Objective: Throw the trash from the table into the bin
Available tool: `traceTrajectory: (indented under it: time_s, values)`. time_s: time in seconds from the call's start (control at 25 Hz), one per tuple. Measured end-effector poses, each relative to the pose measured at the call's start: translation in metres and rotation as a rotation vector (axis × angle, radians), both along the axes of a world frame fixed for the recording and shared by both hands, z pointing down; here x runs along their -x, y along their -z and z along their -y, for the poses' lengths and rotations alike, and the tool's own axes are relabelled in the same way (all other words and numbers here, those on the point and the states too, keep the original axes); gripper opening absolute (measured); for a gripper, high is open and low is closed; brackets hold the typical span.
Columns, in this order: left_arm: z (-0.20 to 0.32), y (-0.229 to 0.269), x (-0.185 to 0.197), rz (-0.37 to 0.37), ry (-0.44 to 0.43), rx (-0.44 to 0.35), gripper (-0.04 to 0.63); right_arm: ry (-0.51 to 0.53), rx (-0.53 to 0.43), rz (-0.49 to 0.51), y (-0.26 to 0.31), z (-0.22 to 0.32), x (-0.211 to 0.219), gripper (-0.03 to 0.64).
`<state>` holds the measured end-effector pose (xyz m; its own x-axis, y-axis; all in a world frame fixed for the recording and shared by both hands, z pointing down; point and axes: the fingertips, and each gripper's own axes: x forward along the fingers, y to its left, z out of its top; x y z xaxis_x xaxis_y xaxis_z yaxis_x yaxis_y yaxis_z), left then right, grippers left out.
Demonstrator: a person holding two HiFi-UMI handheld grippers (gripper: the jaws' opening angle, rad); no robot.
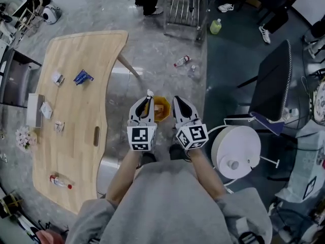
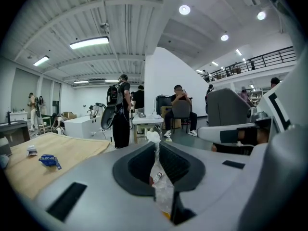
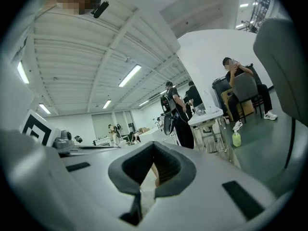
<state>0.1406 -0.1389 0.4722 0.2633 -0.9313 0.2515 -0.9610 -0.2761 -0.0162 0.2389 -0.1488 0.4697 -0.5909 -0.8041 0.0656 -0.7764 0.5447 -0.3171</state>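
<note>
Left claw (image 1: 147, 99) (image 2: 156, 147) nearly closed, pinching one rim of a clear bag (image 1: 160, 109) (image 2: 161, 184); right claw (image 1: 179, 104) (image 3: 155, 153) likewise clamped on the opposite rim. Bag hangs between both claws. Trash, including a blue packet (image 1: 83, 77), lies on the table (image 1: 86, 44), left of the left claw

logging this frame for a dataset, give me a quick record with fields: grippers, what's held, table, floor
left gripper: shut on clear plastic bag
right gripper: shut on pale film, apparently the same bag
bag contents: something orange
bag position: between the two grippers, off the table
table: light wooden table, at the picture's left
on table: blue packet, small white packets, red-capped bottle
on floor: red-labelled bottle, green bottle
</note>
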Motion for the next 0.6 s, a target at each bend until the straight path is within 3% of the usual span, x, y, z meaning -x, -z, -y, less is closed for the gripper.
traceTrajectory:
  time_s: [0.24,0.6]
  values:
    - [0.019,-0.034,-0.035,0.020,0.019,0.061,0.035,0.026,0.060,0.013,-0.030,0.011,-0.033,0.005]
    - [0.040,-0.111,-0.031,-0.008,0.037,0.115,0.035,0.005,0.141,0.012,-0.093,0.031,-0.029,0.005]
